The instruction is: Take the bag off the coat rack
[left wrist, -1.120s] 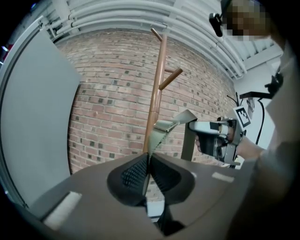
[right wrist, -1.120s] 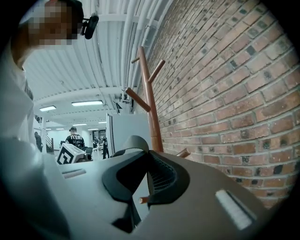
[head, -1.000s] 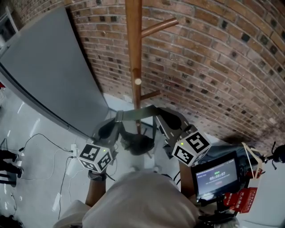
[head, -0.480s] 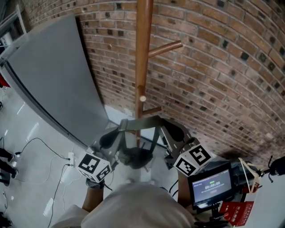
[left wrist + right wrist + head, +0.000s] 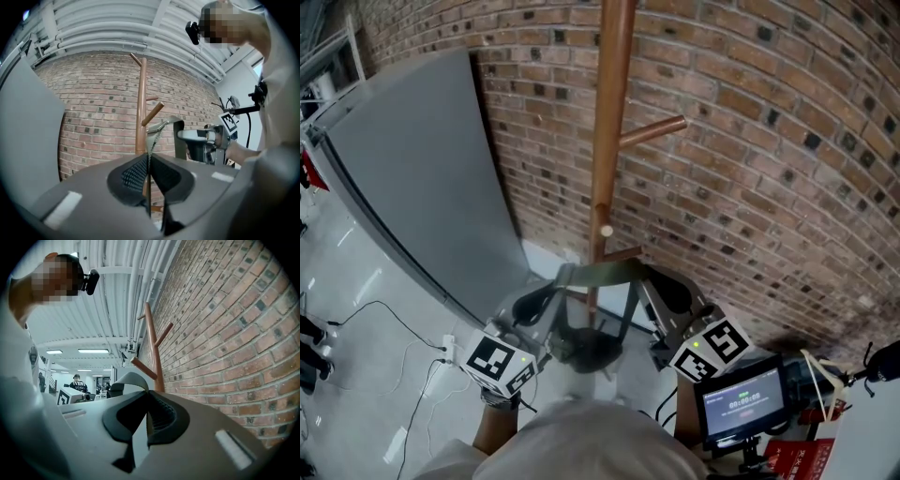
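The wooden coat rack pole [image 5: 609,122] stands in front of the brick wall, with pegs sticking out at several heights. The bag's olive strap [image 5: 600,273] is stretched flat between my two grippers, in front of the pole and just below a short peg [image 5: 620,253]. The dark bag body [image 5: 586,347] hangs under it. My left gripper [image 5: 558,286] is shut on the strap's left end [image 5: 149,140]. My right gripper [image 5: 642,281] is shut on the right end [image 5: 129,380]. Whether the strap still touches a peg I cannot tell.
A large grey panel [image 5: 412,159] leans against the brick wall [image 5: 769,141] on the left. Cables and a white plug [image 5: 450,342] lie on the floor at the lower left. A stand with a lit screen [image 5: 741,403] and a red tag is at the lower right.
Both grippers have risen together with the strap still held between them. The strap now sits closer under the short peg, and the bag body has come up with it.
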`<state>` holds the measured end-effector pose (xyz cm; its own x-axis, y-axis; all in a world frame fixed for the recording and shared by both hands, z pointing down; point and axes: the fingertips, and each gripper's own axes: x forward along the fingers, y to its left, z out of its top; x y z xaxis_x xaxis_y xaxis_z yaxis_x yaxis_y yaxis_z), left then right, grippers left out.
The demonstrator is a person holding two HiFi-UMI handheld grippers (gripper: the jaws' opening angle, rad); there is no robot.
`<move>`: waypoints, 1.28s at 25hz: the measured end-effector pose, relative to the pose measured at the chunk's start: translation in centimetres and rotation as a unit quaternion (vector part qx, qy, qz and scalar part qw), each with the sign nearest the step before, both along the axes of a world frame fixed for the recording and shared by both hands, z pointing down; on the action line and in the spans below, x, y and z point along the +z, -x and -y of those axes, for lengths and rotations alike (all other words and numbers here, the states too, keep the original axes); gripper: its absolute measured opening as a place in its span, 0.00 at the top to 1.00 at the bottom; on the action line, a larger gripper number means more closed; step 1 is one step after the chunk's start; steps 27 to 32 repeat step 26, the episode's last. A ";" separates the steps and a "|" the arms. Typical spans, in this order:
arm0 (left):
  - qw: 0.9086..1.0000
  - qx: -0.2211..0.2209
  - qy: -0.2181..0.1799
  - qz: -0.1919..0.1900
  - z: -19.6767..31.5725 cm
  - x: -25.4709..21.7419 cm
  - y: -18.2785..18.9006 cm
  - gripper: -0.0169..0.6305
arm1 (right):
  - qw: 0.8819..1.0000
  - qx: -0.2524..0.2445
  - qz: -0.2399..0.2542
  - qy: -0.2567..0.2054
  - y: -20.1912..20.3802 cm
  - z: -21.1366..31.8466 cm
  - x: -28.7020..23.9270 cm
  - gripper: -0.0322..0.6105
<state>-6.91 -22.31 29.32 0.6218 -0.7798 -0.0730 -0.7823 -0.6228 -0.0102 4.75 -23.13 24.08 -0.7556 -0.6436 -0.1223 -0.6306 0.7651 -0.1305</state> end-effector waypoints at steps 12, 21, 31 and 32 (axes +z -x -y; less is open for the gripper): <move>1.000 0.006 0.003 0.002 0.0 0.2 -0.3 0.95 | 1.000 -0.004 -0.003 0.017 0.0 -0.1 0.6 0.94; 1.000 0.004 0.010 0.003 -0.1 0.5 0.0 0.95 | 1.000 -0.005 0.003 0.022 0.2 -0.1 0.8 0.94; 1.000 0.006 0.011 0.004 0.2 0.7 0.0 0.95 | 1.000 -0.004 0.003 0.023 0.2 0.1 1.2 0.94; 1.000 0.006 0.011 0.004 0.2 0.7 0.0 0.95 | 1.000 -0.004 0.003 0.023 0.2 0.1 1.2 0.94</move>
